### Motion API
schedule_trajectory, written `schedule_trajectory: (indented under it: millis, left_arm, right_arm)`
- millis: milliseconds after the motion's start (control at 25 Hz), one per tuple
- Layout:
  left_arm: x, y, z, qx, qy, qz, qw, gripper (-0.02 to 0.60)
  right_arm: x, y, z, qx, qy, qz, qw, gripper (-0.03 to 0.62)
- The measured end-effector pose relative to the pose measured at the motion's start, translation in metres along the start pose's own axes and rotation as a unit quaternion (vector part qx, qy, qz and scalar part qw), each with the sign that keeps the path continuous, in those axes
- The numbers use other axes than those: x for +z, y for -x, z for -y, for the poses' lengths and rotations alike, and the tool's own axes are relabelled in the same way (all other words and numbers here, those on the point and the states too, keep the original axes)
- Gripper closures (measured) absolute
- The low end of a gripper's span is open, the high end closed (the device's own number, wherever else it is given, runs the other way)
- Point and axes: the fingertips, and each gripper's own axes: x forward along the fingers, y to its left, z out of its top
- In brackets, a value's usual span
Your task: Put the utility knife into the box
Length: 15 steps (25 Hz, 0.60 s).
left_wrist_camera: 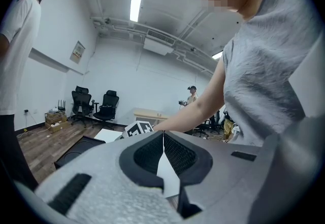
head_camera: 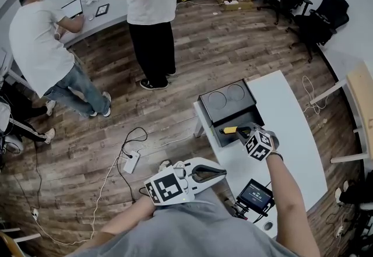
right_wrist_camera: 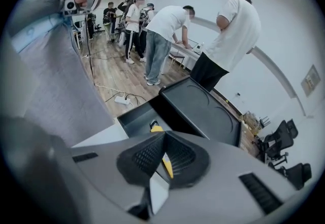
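Observation:
The yellow utility knife (head_camera: 229,130) (right_wrist_camera: 165,163) is clamped in my right gripper (head_camera: 239,131) (right_wrist_camera: 163,139), which is shut on it. The knife's tip hangs over the open tray of the black box (head_camera: 242,119) (right_wrist_camera: 133,122). The box's lid (head_camera: 226,99) (right_wrist_camera: 202,110) stands folded back behind the tray. My left gripper (head_camera: 223,172) (left_wrist_camera: 163,139) is held off the table's near-left corner, close to my body. It is shut, pads together, with nothing between them.
The box sits at the far left end of a white table (head_camera: 291,127). A small screen device (head_camera: 254,194) rests near the table's front edge. A power strip with cables (head_camera: 131,162) lies on the wooden floor. Two people (head_camera: 152,23) stand beyond, office chairs (head_camera: 309,11) far right.

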Motion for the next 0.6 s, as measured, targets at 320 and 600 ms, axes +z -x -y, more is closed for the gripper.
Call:
schedule_trajectory:
  millis: [320, 600]
  left_arm:
    - [0.0, -0.001, 0.002, -0.005, -0.001, 0.0, 1.0, 0.563]
    - [0.001, -0.005, 0.006, -0.015, -0.006, 0.001, 0.9999, 0.563]
  right_arm:
    - [0.015, 0.018, 0.003, -0.01, -0.079, 0.062, 0.995, 0.565]
    - [0.022, 0.035, -0.002, -0.019, -0.137, 0.102, 0.985, 0.565]
